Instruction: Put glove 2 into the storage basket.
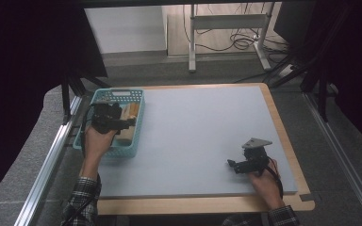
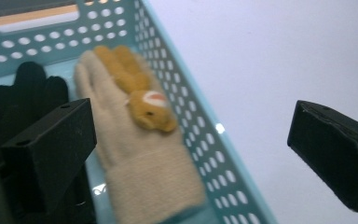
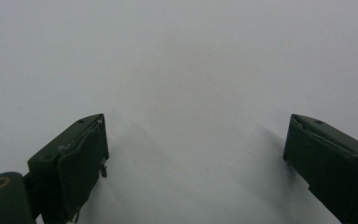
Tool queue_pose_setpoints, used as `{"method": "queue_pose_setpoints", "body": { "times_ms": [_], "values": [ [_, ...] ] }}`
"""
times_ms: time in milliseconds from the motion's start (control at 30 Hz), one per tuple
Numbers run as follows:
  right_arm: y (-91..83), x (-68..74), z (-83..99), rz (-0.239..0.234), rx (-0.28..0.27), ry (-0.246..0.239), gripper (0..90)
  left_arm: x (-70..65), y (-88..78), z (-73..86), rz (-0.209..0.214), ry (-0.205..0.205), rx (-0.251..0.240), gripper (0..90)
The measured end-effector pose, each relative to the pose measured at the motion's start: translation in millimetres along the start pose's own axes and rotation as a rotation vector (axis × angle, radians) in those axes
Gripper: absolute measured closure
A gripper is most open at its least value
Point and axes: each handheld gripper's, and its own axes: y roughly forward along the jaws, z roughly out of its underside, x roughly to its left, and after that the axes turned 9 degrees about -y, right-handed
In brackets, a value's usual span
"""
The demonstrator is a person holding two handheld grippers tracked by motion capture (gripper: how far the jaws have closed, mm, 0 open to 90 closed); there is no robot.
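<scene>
A cream knitted glove with a small tan animal head sewn on lies inside the teal perforated basket at the table's left. A black glove lies beside it, partly hidden by one jaw. My left gripper hovers over the basket, jaws wide apart and gripping nothing; in the left gripper view the cream glove and the basket wall lie below the left gripper. My right gripper rests low over the grey mat near the front right, open and empty, as the right gripper view also shows the right gripper.
The grey mat covers a wooden table and is bare between the basket and the right hand. Metal rails run along both sides. A white stand with cables sits on the floor beyond.
</scene>
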Motion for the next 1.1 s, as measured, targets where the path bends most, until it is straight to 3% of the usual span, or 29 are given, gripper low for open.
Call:
{"method": "queue_pose_setpoints", "body": {
  "times_ms": [533, 833, 867, 1100],
  "values": [
    [-0.1, 0.2, 0.0, -0.001, 0.001, 0.003, 6.0, -46.3, 5.6, 11.6, 0.088, 0.092, -0.006, 0.5],
    [0.0, 0.0, 0.0, 0.0, -0.001, 0.001, 6.1, -72.3, 17.1, 21.4, 0.135, 0.137, 0.002, 0.0],
    [0.0, 0.0, 0.0, 0.0, 0.0, 0.001, 6.0, -80.3, 20.3, 24.7, 0.152, 0.151, 0.002, 0.0],
    [0.0, 0.0, 0.0, 0.0, 0.0, 0.0, 6.1, -103.0, 28.8, 36.7, 0.202, 0.195, 0.007, 0.0]
  ]
}}
